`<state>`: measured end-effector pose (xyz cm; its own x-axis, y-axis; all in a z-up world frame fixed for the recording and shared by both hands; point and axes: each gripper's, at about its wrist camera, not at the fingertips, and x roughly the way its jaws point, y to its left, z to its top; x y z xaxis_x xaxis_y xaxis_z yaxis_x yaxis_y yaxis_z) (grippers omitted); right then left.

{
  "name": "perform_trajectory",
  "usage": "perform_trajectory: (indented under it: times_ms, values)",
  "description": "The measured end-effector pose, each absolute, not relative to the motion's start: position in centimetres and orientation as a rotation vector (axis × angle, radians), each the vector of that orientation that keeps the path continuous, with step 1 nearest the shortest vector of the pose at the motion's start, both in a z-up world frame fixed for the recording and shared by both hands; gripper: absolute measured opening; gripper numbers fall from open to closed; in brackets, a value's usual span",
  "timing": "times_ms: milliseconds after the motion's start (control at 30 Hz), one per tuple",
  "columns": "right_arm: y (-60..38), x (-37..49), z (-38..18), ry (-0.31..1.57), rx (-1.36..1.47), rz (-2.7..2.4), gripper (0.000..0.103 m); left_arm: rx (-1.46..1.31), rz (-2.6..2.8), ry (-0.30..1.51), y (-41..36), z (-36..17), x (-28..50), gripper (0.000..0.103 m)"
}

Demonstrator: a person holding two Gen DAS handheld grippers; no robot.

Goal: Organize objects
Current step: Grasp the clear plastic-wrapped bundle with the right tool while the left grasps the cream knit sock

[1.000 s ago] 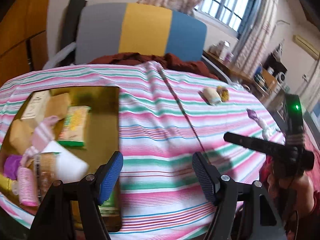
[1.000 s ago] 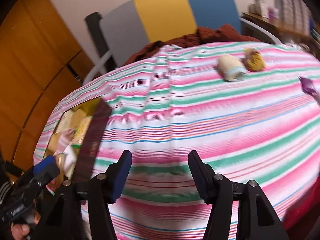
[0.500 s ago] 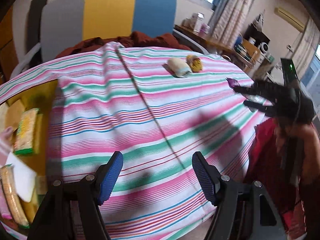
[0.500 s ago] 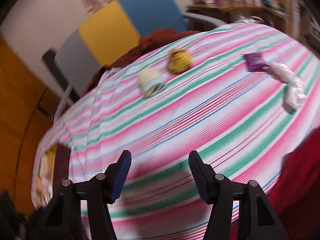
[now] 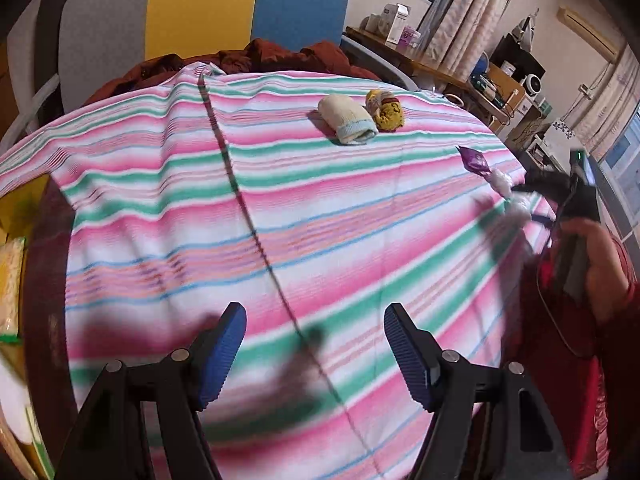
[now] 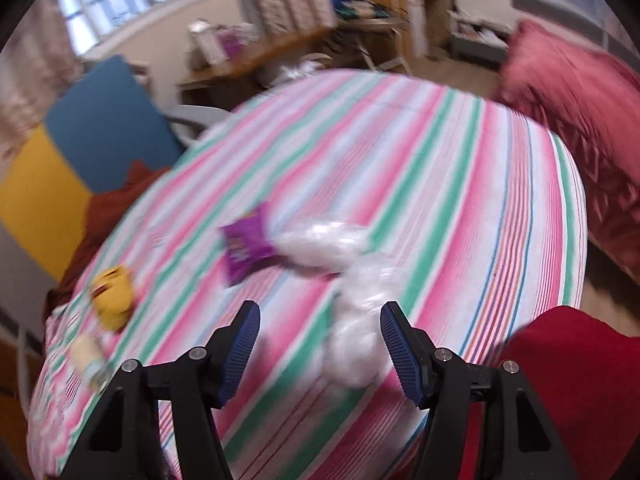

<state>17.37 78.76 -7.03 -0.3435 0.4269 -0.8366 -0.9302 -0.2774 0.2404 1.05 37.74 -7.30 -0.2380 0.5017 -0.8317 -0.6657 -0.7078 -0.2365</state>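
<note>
Striped cloth (image 5: pixel 320 216) covers the bench. Right tool (image 6: pixel 320 344), jaws apart and empty, approaches a crinkled white plastic bag (image 6: pixel 356 320) touching a purple packet (image 6: pixel 244 248). Left tool (image 5: pixel 316 348) hangs apart, empty. Risk: thin film may slip from the pads, or the grip may drag the packet along.

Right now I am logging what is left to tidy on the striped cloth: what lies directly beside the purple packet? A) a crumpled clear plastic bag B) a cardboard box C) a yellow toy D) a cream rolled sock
A: in the right wrist view the clear plastic bag lies right against the purple packet.
</note>
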Motion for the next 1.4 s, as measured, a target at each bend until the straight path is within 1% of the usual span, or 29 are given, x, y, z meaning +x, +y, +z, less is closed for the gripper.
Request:
perform_trajectory:
  times_ms: [33, 67, 100, 167, 200, 233, 400, 533, 633, 700, 867, 967, 1133, 1167, 1200, 1233, 1300, 1400]
  values:
    - [79.3, 17.6, -7.8, 0.963, -0.824, 1.765, 0.062, -1.256, 2.005, 0.217, 38.3, -7.4, 0.7, 0.073]
    - [79.7, 17.7, -8.4, 1.003, -0.832, 1.749, 0.060, -1.252, 2.009, 0.225, 38.9, -7.4, 0.4, 0.073]
    - [80.1, 17.9, -9.1, 1.058, -0.838, 1.739, 0.052, -1.248, 2.009, 0.227, 39.4, -7.4, 0.1, 0.073]
    - [80.4, 18.5, -9.2, 1.097, -0.802, 1.731, 0.045, -1.251, 2.009, 0.220, 40.8, -7.5, -0.7, 0.073]
    - [80.5, 18.7, -9.0, 1.107, -0.783, 1.738, 0.040, -1.253, 2.010, 0.210, 41.5, -7.6, -1.1, 0.073]
    - [80.6, 18.8, -9.1, 1.137, -0.773, 1.745, 0.039, -1.254, 2.007, 0.198, 41.9, -7.6, -1.5, 0.073]
    - [79.6, 17.8, -9.4, 1.224, -0.784, 1.842, 0.039, -1.248, 2.017, 0.177, 46.0, -7.7, -3.6, 0.073]
    - [77.9, 15.0, -9.7, 1.254, -0.886, 1.988, 0.039, -1.237, 2.033, 0.155, 48.9, -7.4, -5.3, 0.073]
    - [76.8, 13.3, -9.4, 1.186, -0.975, 2.053, 0.039, -1.223, 2.044, 0.163, 51.4, -7.4, -6.6, 0.074]
    - [76.5, 12.9, -9.3, 1.154, -1.006, 2.081, 0.039, -1.239, 2.049, 0.189, 53.3, -7.8, -7.6, 0.084]
    - [76.1, 11.8, -9.1, 1.088, -1.054, 2.100, 0.039, -1.302, 2.099, 0.199, 56.1, -9.0, -9.8, 0.084]
    - [76.1, 11.0, -8.9, 1.059, -1.072, 2.115, 0.039, -1.294, 2.138, 0.208, 57.4, -9.1, -10.6, 0.084]
    - [75.9, 10.6, -9.0, 1.011, -1.098, 2.146, 0.039, -1.227, 2.185, 0.320, 59.6, -9.5, -11.2, 0.084]
    - [76.0, 10.9, -9.1, 1.005, -1.102, 2.149, 0.039, -1.226, 2.188, 0.344, 59.9, -9.8, -11.3, 0.082]
    - [75.8, 10.8, -9.1, 0.999, -1.106, 2.150, 0.039, -1.216, 2.207, 0.391, 60.0, -10.3, -11.3, 0.073]
    - [75.8, 10.8, -9.1, 0.997, -1.108, 2.154, 0.039, -1.210, 2.214, 0.411, 60.0, -10.6, -11.3, 0.071]
    - [75.7, 10.4, -9.1, 0.996, -1.108, 2.160, 0.039, -1.207, 2.174, 0.345, 59.4, -11.4, -11.3, 0.061]
    - [75.7, 10.1, -9.2, 0.998, -1.108, 2.169, 0.039, -1.127, 2.194, 0.380, 59.0, -11.5, -10.2, 0.054]
